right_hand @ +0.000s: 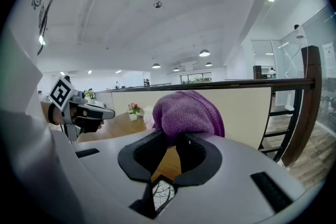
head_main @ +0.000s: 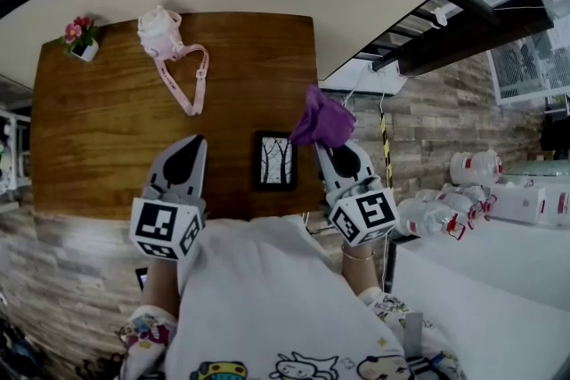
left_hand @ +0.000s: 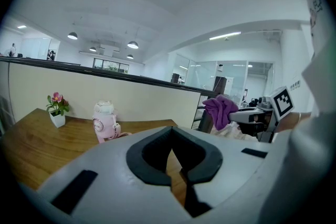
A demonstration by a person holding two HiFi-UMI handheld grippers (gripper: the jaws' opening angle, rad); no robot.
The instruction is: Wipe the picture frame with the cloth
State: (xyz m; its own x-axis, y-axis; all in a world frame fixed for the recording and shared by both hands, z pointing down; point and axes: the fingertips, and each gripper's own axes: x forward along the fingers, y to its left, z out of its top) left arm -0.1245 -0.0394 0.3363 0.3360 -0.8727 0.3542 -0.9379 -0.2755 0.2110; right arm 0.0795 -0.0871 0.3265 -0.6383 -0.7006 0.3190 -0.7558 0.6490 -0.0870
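Head view gives the relation that matters: the picture frame (head_main: pixel 274 160) lies flat on the wooden counter (head_main: pixel 107 129) close to its near edge, with its long axis running straight away from the person. It sits between the two tools, much nearer the right tongs (head_main: pixel 328 143) than the left tongs (head_main: pixel 195 141). The right tongs pinch the purple cloth (head_main: pixel 322 118), which bunches up just beyond and to the right of the frame's far right corner and is not touching the glass. By my reading, the coming move is a short shift leftward and down from there to lay the cloth on the frame. The left tongs are pressed together with nothing between them, and they hover to the left of the frame, clearly apart from it. A pink bottle (head_main: pixel 160 31) and a small flower pot (head_main: pixel 82 38) stand well beyond the frame, toward the counter's far side. Right gripper view adds what the head view cannot: the pads bite the cloth's lower folds, and the frame's tree print shows through the gap beneath them. Left gripper view confirms its own pads meet, but the frame is hidden from it behind the tool's body.
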